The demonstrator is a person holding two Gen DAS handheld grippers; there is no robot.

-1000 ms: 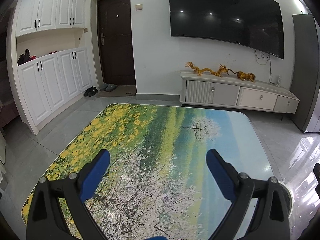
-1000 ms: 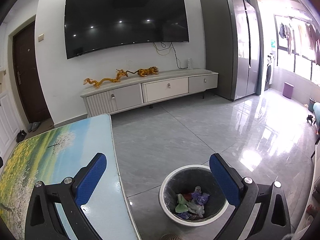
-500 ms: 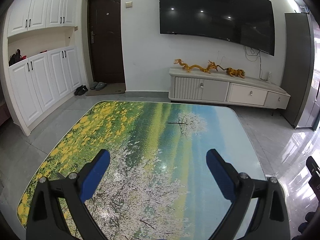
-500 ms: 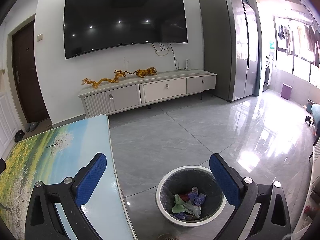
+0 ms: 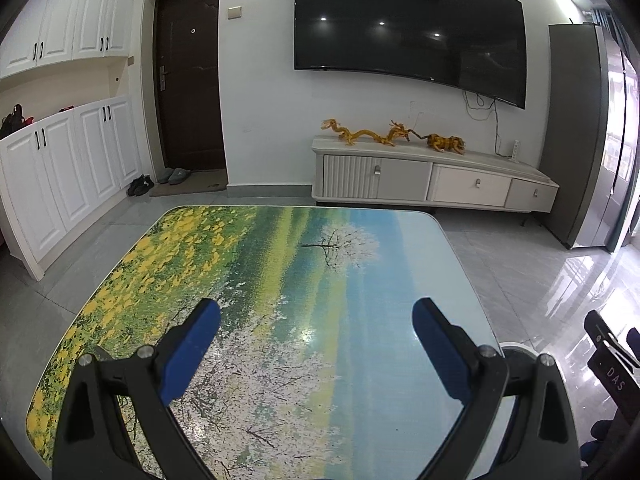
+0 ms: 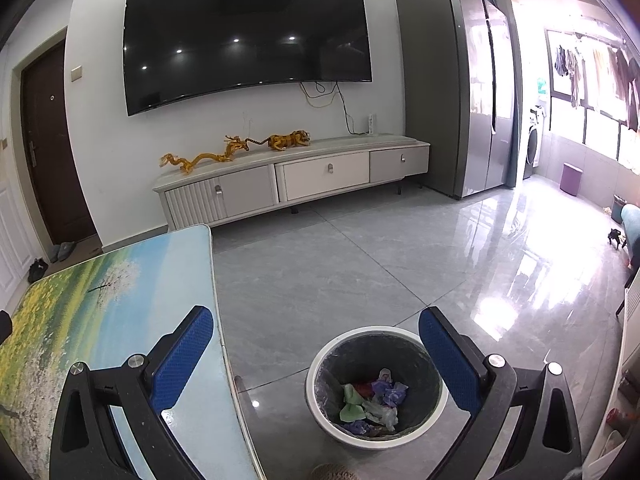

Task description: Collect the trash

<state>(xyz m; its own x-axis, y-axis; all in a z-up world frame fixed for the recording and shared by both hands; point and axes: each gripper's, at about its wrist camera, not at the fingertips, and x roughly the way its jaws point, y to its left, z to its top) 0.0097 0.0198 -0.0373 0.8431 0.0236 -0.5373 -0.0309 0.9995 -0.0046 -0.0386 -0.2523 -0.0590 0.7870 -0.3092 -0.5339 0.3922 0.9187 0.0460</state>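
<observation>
A white-rimmed trash bin (image 6: 320,412) with a dark liner stands on the floor right of the table; several crumpled wrappers (image 6: 370,402), green, purple and red, lie inside. My right gripper (image 6: 316,332) is open and empty, held above the bin and the table's right edge. My left gripper (image 5: 316,320) is open and empty above the table (image 5: 280,260), whose top shows a landscape print with no trash on it. The bin's rim (image 5: 520,347) peeks out at the table's right corner in the left wrist view.
A low white TV cabinet (image 6: 292,184) with golden figurines stands by the far wall under a large TV (image 6: 248,36). A grey fridge (image 6: 452,88) is at the right, white cupboards (image 5: 68,168) and a dark door (image 5: 188,92) at the left. Glossy tiled floor (image 6: 400,264) surrounds the table.
The left view has swung slightly, showing more of the room's right side and the right gripper's edge. The right view has shifted a little; the bin sits slightly further left. Both grippers stay open.
</observation>
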